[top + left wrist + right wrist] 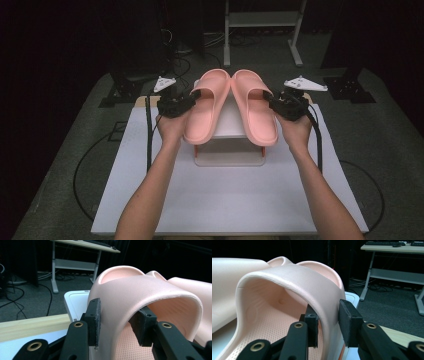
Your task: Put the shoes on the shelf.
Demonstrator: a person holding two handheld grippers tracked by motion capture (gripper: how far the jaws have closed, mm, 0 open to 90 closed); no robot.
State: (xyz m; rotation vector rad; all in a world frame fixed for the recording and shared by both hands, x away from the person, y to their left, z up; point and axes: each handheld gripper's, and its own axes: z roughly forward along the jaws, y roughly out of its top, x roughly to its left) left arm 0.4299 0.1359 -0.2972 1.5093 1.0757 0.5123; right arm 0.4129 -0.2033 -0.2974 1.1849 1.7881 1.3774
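Seen from the high view: two pink slippers, side by side on a white stand (pixel 227 150) in the middle of the worktop (pixel 225 200), toes pointing away from the person.

Left gripper (pixel 192 97) held at the outer side of the left slipper (pixel 205 107). In the left gripper view, strap of the left slipper (pixel 140 293) between the two jaws: one jaw outside the strap wall, at its outer face, the other jaw under the arch, inside the slipper. Inner pad (pixel 141 326) apart from the strap, with a small gap; outer pad (pixel 94 320) just beside the wall, perhaps touching lightly. Jaws spread a little, not pinching the strap. No earlier picture to compare.

Right gripper (pixel 274 102) held at the outer side of the right slipper (pixel 257 107), mirrored to the left one. In the right gripper view, side wall of the strap (pixel 322 297) again between the jaws: one jaw inside under the arch, the other outside. Inner pad (pixel 312 326) against the inner face of the wall; outer pad (pixel 349 322) very near the outer face, a thin dark gap visible near its top. Jaws narrow around the wall; firm pinch or loose hold, cannot tell.

Beyond the jaws of both grippers: the other slipper, then a pale wooden strip (pixel 32 326) at the worktop edge, dark floor with cables and a desk frame (pixel 262 30) farther off.
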